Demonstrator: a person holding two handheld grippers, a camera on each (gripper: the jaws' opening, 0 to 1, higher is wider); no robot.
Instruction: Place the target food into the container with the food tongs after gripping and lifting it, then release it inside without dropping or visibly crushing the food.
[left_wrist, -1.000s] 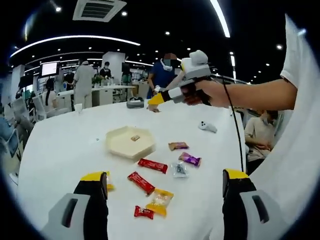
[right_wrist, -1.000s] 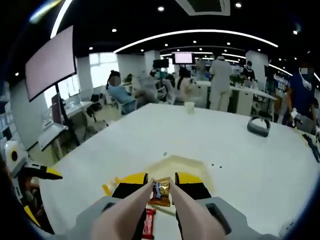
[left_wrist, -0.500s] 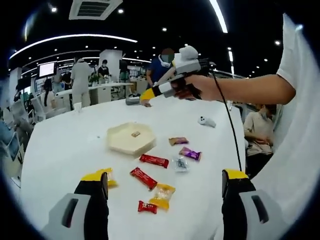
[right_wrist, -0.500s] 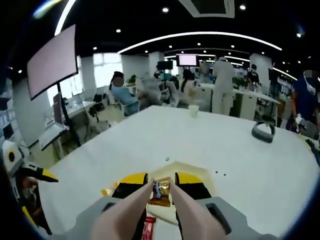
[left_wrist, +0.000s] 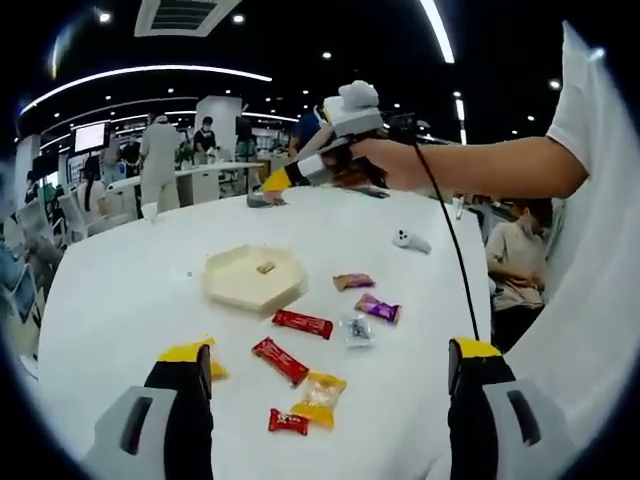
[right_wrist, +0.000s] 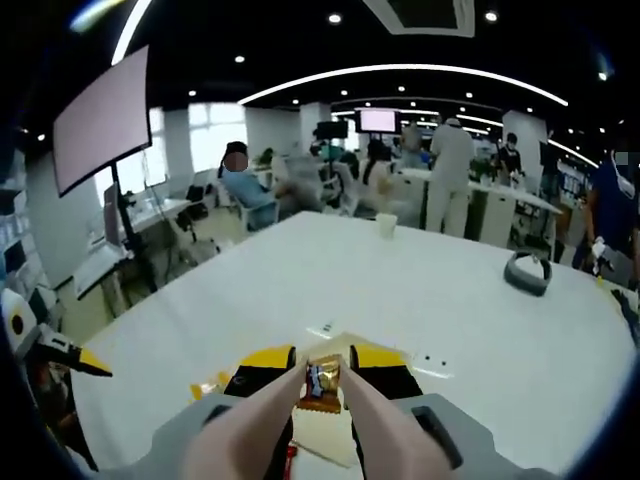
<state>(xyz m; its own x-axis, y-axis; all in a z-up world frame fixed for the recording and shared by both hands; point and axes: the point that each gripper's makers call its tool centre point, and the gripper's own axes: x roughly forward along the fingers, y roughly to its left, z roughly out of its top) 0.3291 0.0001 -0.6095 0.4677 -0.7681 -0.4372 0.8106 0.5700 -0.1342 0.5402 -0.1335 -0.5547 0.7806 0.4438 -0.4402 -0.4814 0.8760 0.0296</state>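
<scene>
Between the tong tips (right_wrist: 322, 378) ahead of the right gripper (right_wrist: 322, 372), clenched on the food tongs, sits the gold-wrapped candy (right_wrist: 322, 383) above the hexagonal container (left_wrist: 253, 279) (light, crinkly, likely slippery: pinch mid-wrapper, gently); left gripper (left_wrist: 330, 365) jaws released.

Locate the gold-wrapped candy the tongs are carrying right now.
In the right gripper view, the gold-wrapped candy sits pinched between the tongs tips, above the hexagonal tray.
</scene>
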